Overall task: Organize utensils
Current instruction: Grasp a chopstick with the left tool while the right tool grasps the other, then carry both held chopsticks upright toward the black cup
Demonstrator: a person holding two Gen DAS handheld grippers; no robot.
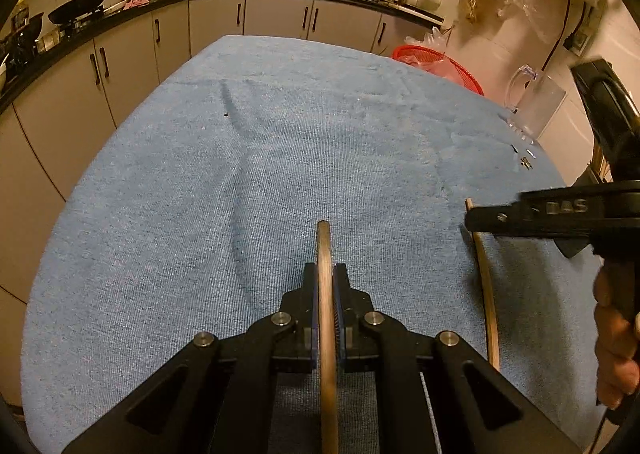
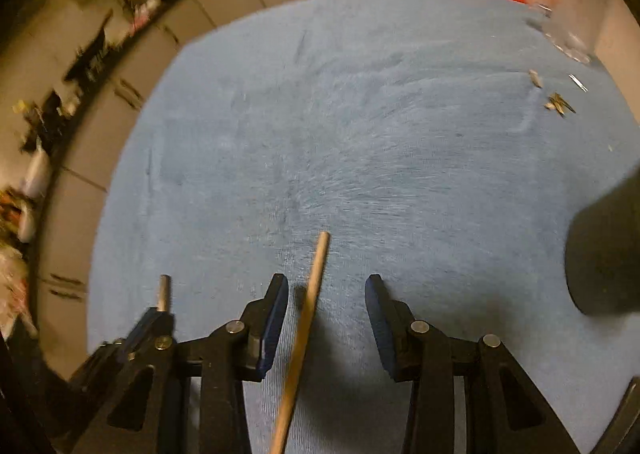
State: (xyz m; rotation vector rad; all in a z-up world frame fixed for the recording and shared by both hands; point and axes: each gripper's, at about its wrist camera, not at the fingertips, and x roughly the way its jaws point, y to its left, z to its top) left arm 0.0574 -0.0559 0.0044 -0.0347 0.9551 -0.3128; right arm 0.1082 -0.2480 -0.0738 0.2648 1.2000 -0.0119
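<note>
My left gripper (image 1: 324,268) is shut on a wooden chopstick (image 1: 323,242) that points forward over the blue cloth (image 1: 240,173). It also shows at the lower left of the right wrist view (image 2: 156,312), with the stick's tip past it. A second chopstick (image 2: 310,294) lies on the cloth between the open fingers of my right gripper (image 2: 327,286), nearer the left finger and not touched. In the left wrist view this chopstick (image 1: 490,294) lies at the right, under the right gripper (image 1: 474,215).
A clear plastic pitcher (image 1: 536,101) and a red basket (image 1: 436,65) stand at the table's far right edge. Small metal bits (image 2: 558,103) lie near them. A dark round object (image 2: 604,254) sits at the right. Kitchen cabinets (image 1: 120,53) run behind.
</note>
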